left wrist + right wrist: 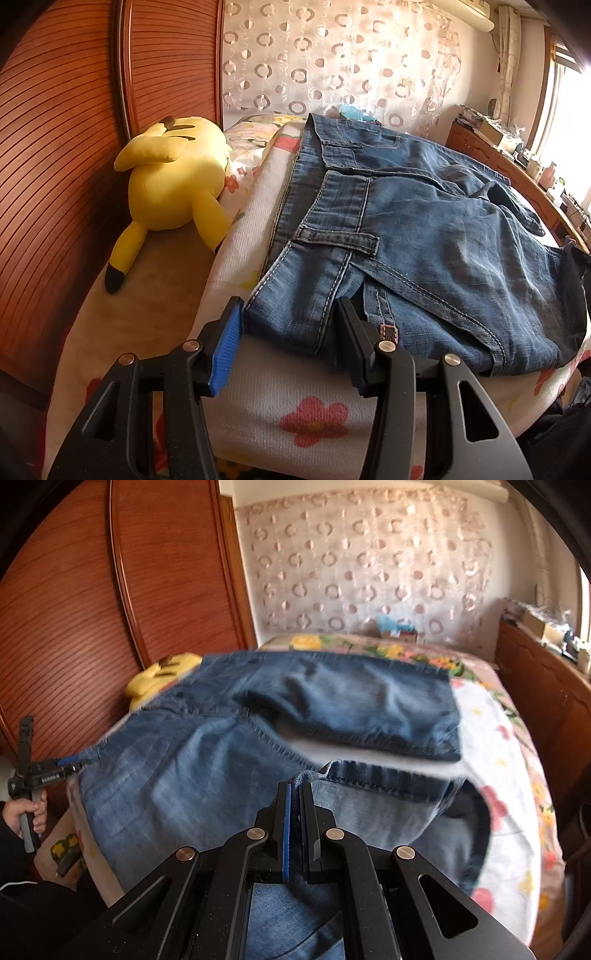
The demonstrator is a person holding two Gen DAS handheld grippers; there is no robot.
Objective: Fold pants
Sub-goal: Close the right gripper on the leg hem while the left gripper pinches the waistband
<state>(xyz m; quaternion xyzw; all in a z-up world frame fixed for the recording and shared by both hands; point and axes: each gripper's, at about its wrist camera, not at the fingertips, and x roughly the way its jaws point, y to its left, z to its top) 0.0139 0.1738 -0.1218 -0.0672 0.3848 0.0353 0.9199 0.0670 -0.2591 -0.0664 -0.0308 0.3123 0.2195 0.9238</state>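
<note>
Bed (317, 417) holds jeans (424, 236): right gripper (295, 788) clamped on hem, left gripper (291, 332) half-open straddling waistband corner, grip unclear.

One pair of jeans (424, 229), one yellow plush toy (173, 184), two tongs (288, 332).

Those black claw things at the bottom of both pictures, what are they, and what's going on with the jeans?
They are hand-held grippers, one in each of a person's hands, each with a camera looking along its two fingers. The left-hand picture comes from the left gripper: it stands half open around the waistband corner of the jeans, which lie on a floral bedspread. Whether it pinches the denim is unclear. The other picture is from the right gripper, shut on a trouser-leg hem and lifting it; the blur suggests movement. A yellow plush toy lies beside the jeans. The left gripper also shows at that picture's left edge.
</note>
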